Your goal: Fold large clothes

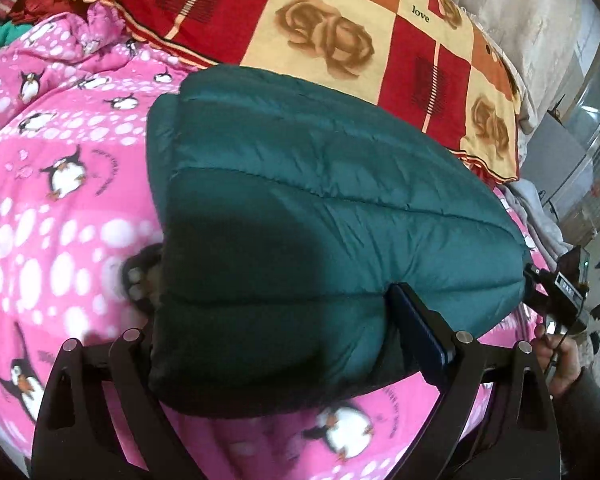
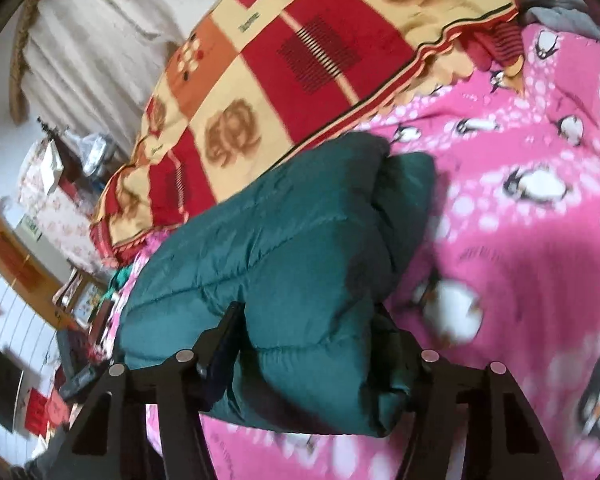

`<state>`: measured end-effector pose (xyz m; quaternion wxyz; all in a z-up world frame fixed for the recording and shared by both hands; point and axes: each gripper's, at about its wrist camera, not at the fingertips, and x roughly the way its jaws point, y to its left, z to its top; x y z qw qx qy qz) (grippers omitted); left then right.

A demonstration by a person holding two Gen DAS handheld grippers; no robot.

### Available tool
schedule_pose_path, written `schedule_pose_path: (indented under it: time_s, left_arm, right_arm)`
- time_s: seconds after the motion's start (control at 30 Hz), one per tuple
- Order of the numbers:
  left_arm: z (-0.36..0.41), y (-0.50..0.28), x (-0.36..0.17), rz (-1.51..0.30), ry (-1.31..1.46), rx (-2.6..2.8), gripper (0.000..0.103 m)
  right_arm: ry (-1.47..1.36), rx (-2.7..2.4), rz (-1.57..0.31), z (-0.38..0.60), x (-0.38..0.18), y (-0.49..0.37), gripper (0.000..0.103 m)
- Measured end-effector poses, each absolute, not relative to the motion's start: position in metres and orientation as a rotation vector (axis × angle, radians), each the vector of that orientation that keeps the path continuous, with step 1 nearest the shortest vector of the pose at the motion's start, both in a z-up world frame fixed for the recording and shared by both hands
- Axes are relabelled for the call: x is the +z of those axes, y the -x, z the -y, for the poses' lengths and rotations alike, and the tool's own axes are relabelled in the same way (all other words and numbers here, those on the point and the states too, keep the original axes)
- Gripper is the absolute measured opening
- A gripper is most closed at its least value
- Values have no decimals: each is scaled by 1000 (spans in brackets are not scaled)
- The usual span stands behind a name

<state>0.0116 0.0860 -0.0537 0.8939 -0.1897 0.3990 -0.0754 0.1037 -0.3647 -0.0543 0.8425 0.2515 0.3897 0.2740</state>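
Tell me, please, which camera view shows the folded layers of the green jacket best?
The right wrist view: the green jacket shows its stacked folded edges at the far end. The left wrist view shows mainly its broad quilted top.

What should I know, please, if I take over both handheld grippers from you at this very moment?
Left gripper: shut on the dark green quilted puffer jacket.
Right gripper: shut on the same jacket at another edge.
The jacket is a thick folded bundle over the pink penguin-print quilt, beside the red-and-yellow checked rose blanket.
Done: it looks folded into layers.
Left: probably set it flat, release, and tidy; whether it touches the quilt is unclear.
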Motion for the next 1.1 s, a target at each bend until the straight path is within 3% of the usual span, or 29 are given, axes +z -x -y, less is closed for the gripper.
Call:
schedule_pose_path:
  time_s: [0.23,0.43,0.53,0.6,0.73,1.1]
  left_arm:
    - [-93,1,-40,-835,404,-82,95]
    - [-59,62,12,-807,271,-18,99]
    - [-22,79,24,-855,153,7,103]
    - [6,94,31,-846,81,34,103]
    - [44,117,40,-835,-12,68,103]
    - [50,157,54,-858,145,94,103]
  right_arm:
    - [-613,538,-907,380,-51,-85,68]
    - [-445,453,-865,382,0,-19,90]
    - [-195,328,-978,350,19,6,89]
    - [-118,293,-948,333,33,27,89]
    - [-119,286,-883,317,54,68,89]
    - [-78,270,-802,302,79,125,89]
